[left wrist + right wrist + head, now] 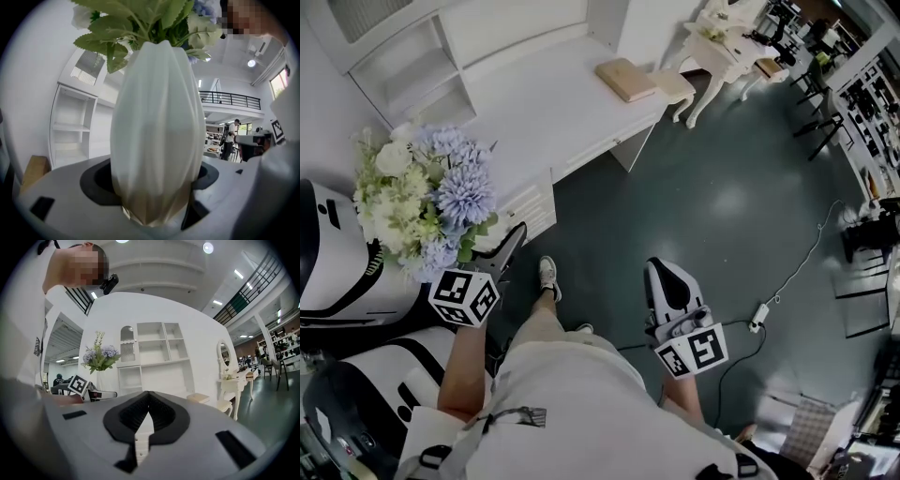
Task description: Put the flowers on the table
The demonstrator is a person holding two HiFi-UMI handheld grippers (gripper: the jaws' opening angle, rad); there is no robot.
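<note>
Clamping vase [157, 117] between its jaws, left gripper [154, 194], flowers [427, 202] above

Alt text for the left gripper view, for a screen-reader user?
A white ribbed vase fills the frame, gripped between the left tongs. Green leaves and pale flowers spill from its top; a white shelf unit stands behind at left.

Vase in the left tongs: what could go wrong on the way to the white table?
1. The left tongs grip the vase only near its narrow base, with the flowers bulky on top: it may tilt or slip.
2. The right tongs are shut, empty and apart, so nothing steadies it.
</note>
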